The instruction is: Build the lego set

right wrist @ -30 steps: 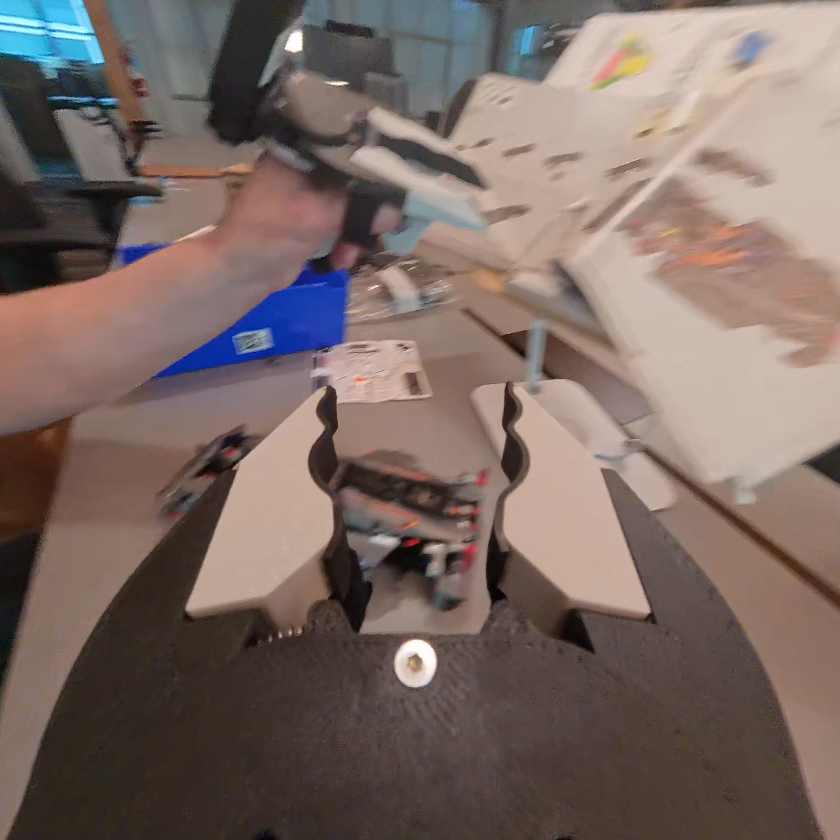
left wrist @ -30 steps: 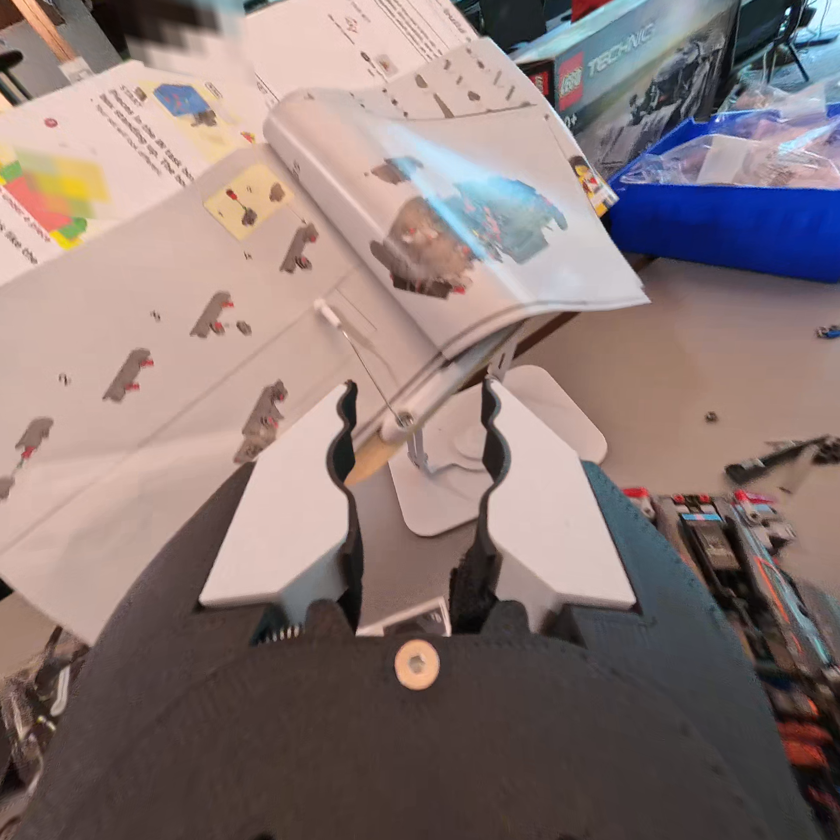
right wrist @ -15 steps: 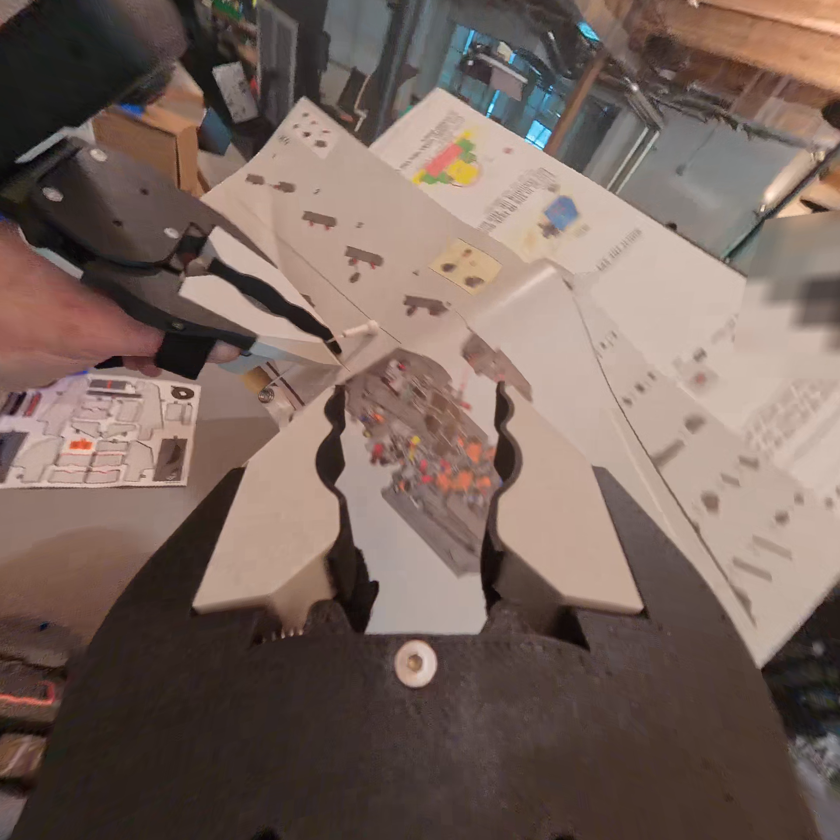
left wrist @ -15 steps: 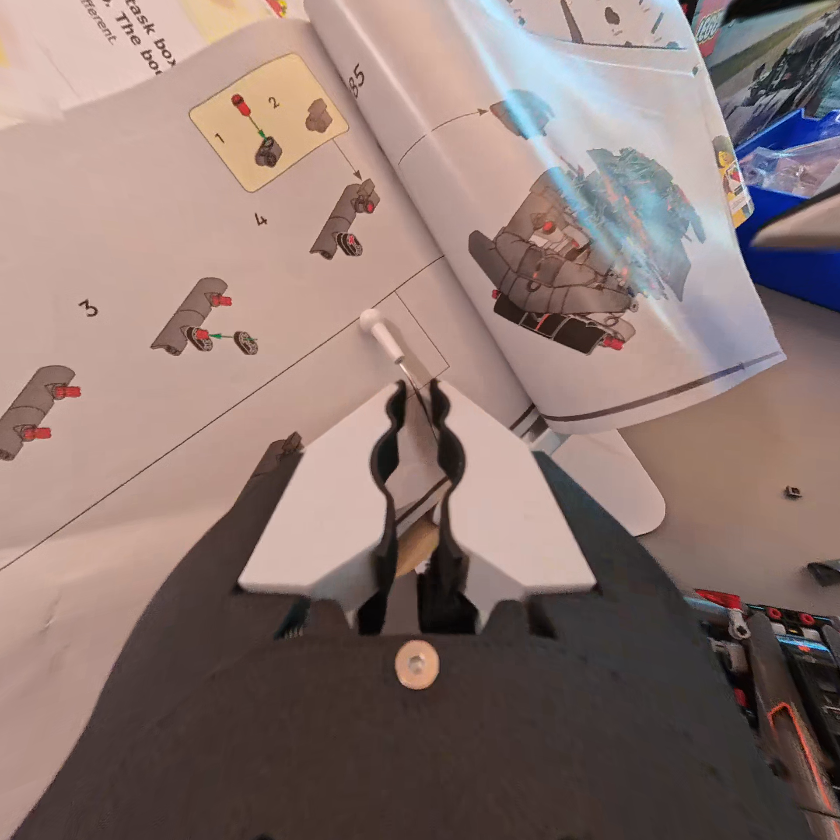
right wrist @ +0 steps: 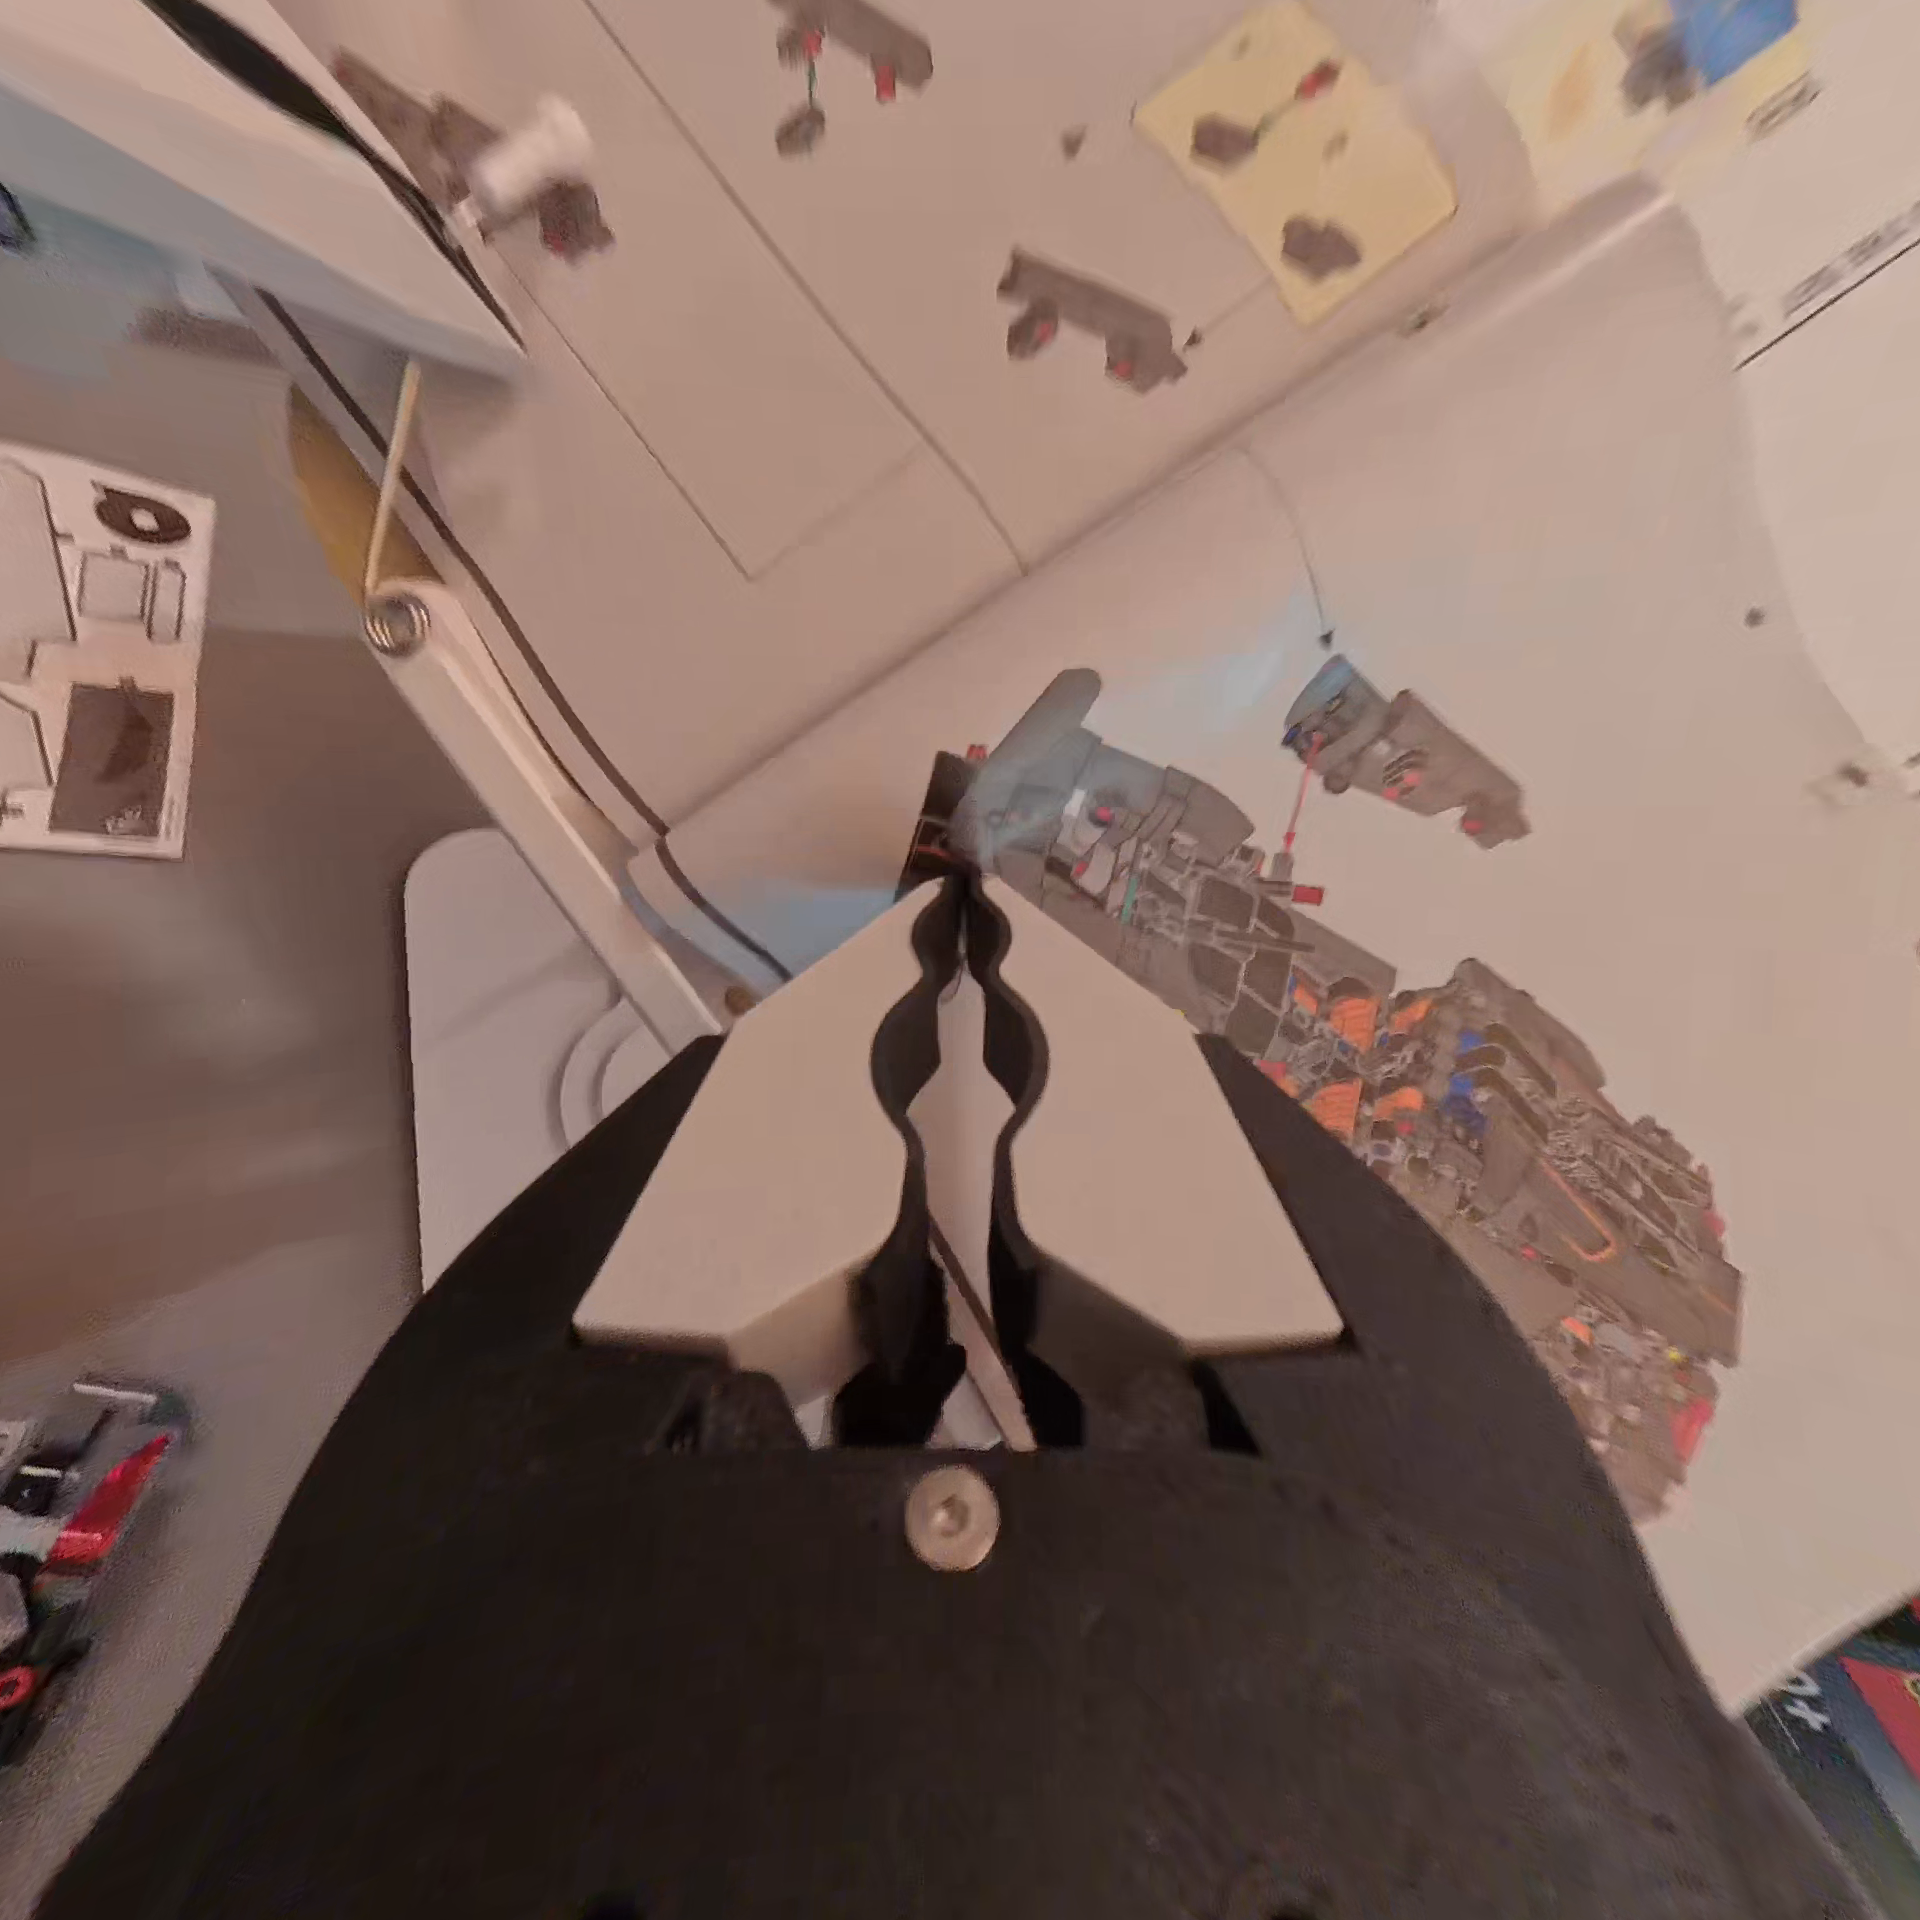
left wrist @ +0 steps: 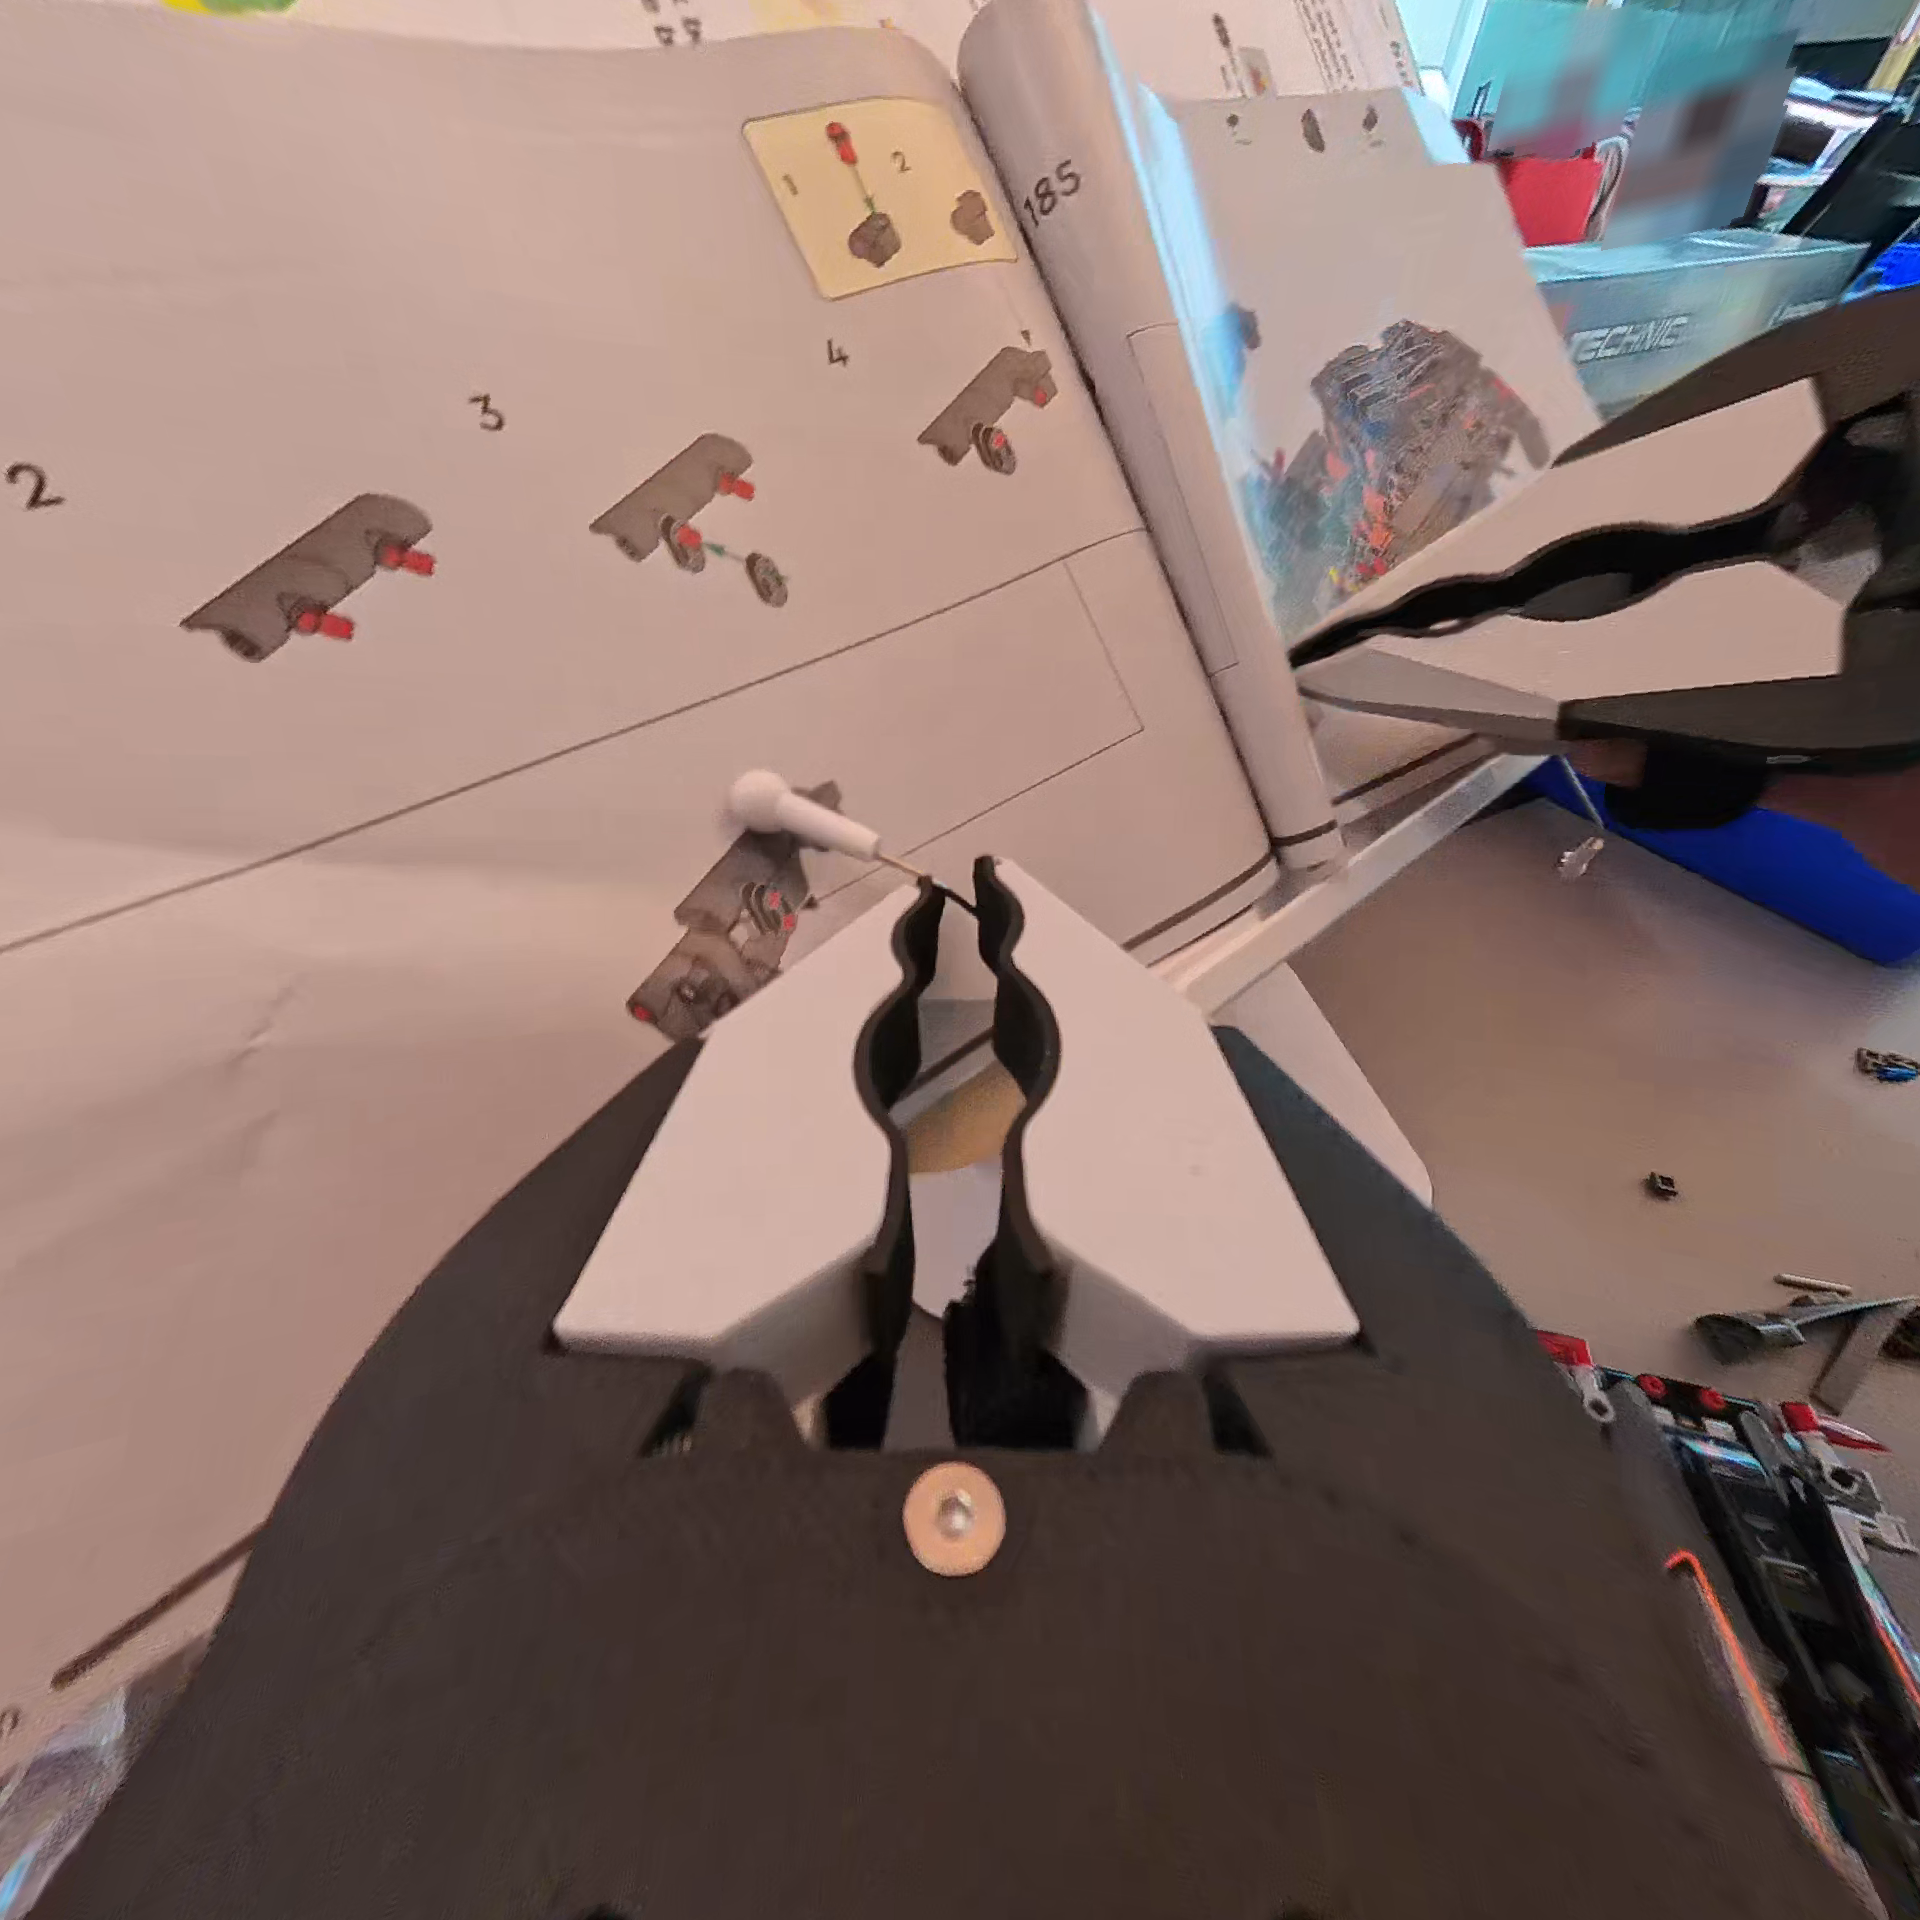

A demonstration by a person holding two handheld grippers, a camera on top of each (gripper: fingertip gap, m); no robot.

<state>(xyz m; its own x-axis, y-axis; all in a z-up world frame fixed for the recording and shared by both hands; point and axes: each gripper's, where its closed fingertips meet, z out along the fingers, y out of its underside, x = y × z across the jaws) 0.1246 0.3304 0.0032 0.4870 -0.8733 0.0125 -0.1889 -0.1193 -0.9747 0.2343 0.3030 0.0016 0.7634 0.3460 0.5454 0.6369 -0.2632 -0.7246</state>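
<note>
The open instruction booklet (left wrist: 520, 727) rests on a white book stand (right wrist: 488, 1039). My left gripper (left wrist: 961, 883) is shut on the stand's thin wire page holder, whose white tip (left wrist: 769, 805) lies on the left page. My right gripper (right wrist: 961, 899) is shut on the lower edge of the right page (right wrist: 1455, 623), which bears the picture of the model. It also shows in the left wrist view (left wrist: 1558, 613), pinching that page. The partly built dark Lego model (left wrist: 1818, 1507) lies on the table at lower right, and in the right wrist view (right wrist: 62, 1507) at lower left.
A blue bin (left wrist: 1766, 883) and a Lego box (left wrist: 1662, 312) stand behind the booklet on the right. A sticker sheet (right wrist: 94, 665) lies on the grey table left of the stand. Small loose parts (left wrist: 1662, 1184) are scattered on the table. There is about 12 cm between the tips of the two grippers.
My left gripper went from open to shut on the wire page holder. My right gripper rose from over the model to the booklet and shut on the right page's edge.
</note>
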